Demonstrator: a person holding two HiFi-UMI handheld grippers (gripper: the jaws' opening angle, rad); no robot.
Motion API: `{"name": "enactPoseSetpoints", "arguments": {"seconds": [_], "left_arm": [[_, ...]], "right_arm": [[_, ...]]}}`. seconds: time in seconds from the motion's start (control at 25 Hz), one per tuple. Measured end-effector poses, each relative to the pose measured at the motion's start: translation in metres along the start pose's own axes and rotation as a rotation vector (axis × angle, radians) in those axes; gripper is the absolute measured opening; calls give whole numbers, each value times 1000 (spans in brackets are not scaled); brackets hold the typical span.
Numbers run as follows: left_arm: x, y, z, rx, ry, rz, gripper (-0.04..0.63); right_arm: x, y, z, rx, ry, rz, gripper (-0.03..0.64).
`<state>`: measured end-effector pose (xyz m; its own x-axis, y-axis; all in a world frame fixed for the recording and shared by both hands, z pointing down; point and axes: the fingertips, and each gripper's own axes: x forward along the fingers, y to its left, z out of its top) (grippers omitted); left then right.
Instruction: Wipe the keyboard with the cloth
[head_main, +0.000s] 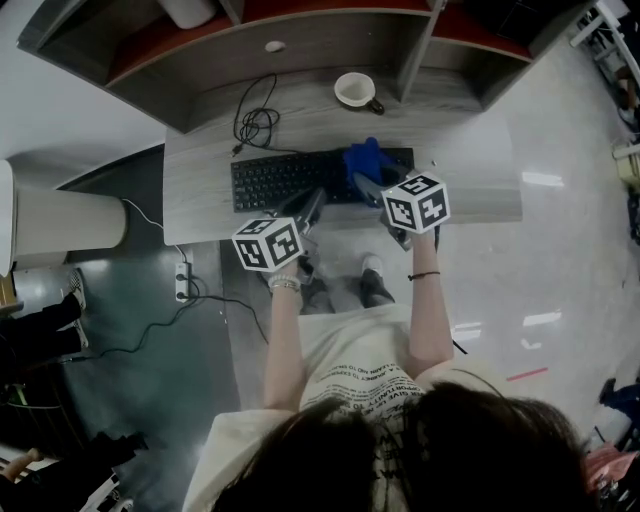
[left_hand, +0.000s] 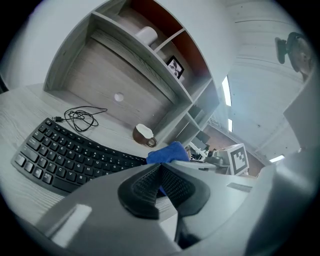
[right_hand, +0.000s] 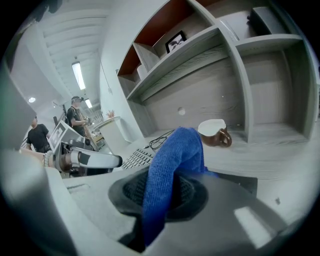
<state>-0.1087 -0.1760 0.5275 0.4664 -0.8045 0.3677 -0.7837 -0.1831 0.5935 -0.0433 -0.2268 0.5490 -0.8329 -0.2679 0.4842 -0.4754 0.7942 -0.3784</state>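
Note:
A black keyboard (head_main: 290, 178) lies across the grey desk (head_main: 200, 200), and it shows at the left in the left gripper view (left_hand: 65, 152). My right gripper (head_main: 364, 184) is shut on a blue cloth (head_main: 365, 158) over the keyboard's right end. In the right gripper view the cloth (right_hand: 172, 160) stands up out of the closed jaws of that gripper (right_hand: 172, 176) and droops forward. My left gripper (head_main: 312, 203) hovers just in front of the keyboard's middle. It (left_hand: 161, 169) is shut with its pads together and empty; the cloth (left_hand: 167, 152) shows beyond its tips.
A brown and white cup (head_main: 356, 91) stands behind the keyboard near the shelf unit (head_main: 300, 45). A coiled black cable (head_main: 256, 124) lies at the back left. A power strip (head_main: 183, 281) is on the floor to the left, next to a white bin (head_main: 60, 222). People stand far off (right_hand: 37, 135).

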Motion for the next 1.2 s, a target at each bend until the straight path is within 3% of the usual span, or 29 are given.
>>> {"name": "enactPoseSetpoints", "arguments": {"seconds": [1.2], "left_arm": [[-29,42,15,-17,-5,14,5]], "right_arm": [[45,34,6,-9,24,24,58]]}}
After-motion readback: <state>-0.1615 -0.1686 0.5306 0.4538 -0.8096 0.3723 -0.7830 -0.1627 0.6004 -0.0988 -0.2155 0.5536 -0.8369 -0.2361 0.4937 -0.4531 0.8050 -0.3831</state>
